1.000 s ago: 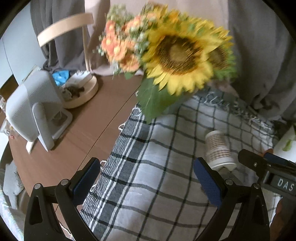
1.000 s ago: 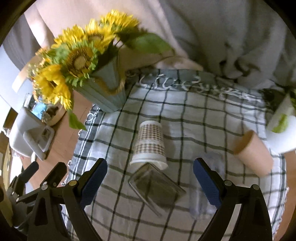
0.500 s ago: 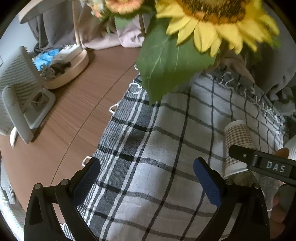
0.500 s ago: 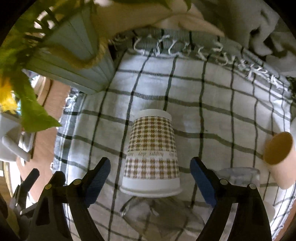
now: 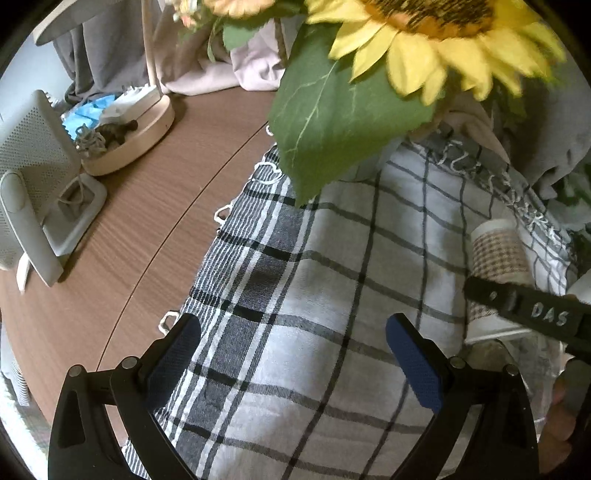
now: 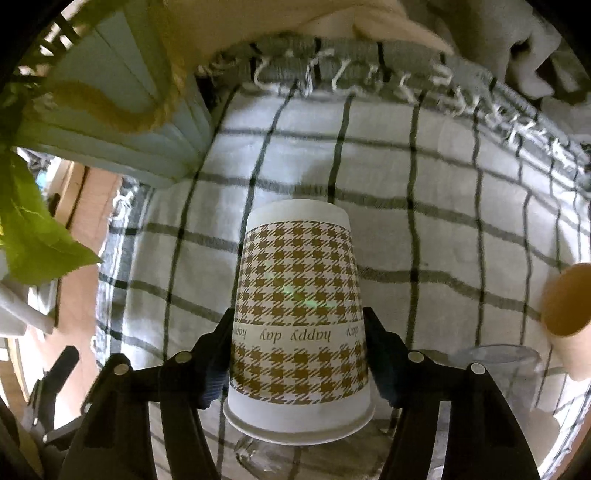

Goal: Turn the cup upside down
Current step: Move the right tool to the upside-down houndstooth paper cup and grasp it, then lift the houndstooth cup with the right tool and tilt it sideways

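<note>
- The right claw (image 6: 298, 354) sat at the bottom middle of the right wrist view, pinching the paper cup (image 6: 297, 314) with one finger pressed on each side.
- The cup had brown checks and the words "happy day". Its wide rim pointed to the bottom of the frame and its closed end to the top.
- The cup was over the checked cloth (image 6: 424, 206), and a clear plastic thing (image 6: 266, 458) showed just below its rim.
- A brown cup (image 6: 569, 306) lay at the right edge, and a blue-green vase (image 6: 110, 110) stood at the upper left.
- The left claw (image 5: 291, 362) was spread wide at the bottom of the left wrist view, holding nothing, over the cloth (image 5: 332, 332).
- There the cup (image 5: 496, 273) showed at the right edge, a sunflower (image 5: 424, 33) at the top, and the brown bench (image 5: 140, 229) on the left.
</note>
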### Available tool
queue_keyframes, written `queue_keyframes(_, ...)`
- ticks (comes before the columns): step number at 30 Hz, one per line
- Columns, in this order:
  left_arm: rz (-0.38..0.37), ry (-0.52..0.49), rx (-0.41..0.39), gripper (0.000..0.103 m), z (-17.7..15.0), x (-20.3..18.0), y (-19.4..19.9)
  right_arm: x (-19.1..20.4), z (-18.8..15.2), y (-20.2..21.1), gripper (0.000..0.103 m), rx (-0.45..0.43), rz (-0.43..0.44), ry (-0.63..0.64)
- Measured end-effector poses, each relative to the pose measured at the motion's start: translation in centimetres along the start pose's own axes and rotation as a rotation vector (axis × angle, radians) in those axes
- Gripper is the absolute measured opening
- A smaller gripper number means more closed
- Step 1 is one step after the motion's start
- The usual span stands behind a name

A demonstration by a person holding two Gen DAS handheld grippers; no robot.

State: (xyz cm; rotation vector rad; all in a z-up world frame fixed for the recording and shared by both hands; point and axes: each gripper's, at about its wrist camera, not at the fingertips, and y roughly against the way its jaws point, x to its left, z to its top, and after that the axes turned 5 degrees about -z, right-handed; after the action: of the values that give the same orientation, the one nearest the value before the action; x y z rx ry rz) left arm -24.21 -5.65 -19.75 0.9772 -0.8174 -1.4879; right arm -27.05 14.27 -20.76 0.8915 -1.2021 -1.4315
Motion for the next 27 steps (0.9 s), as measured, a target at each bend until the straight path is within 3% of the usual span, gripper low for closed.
queue_keyframes(7, -0.073, -0.031, -0.060, 0.102, -1.1, -1.1, 5.0, -1.4, -2.5, 8.6, 0.064, -0.192, -0.005, -0.035)
queue_keyframes(12, -0.115, -0.086, -0.104, 0.102, -2.4, -2.3, 8.8, -1.9, -6.7, 13.7, 0.064, -0.290, 0.015, -0.067)
queue_keyframes(21, -0.130, -0.163, -0.064, 0.102, -7.0, -2.8, 10.6, -3.9, -14.3, 14.0, 0.064, -0.251, 0.056, -0.164)
queue_keyframes(27, -0.110, -0.191, 0.026, 0.102, -10.6, -2.5, 8.9, -4.4, -18.9, 10.9, 0.064, -0.139, 0.070, -0.213)
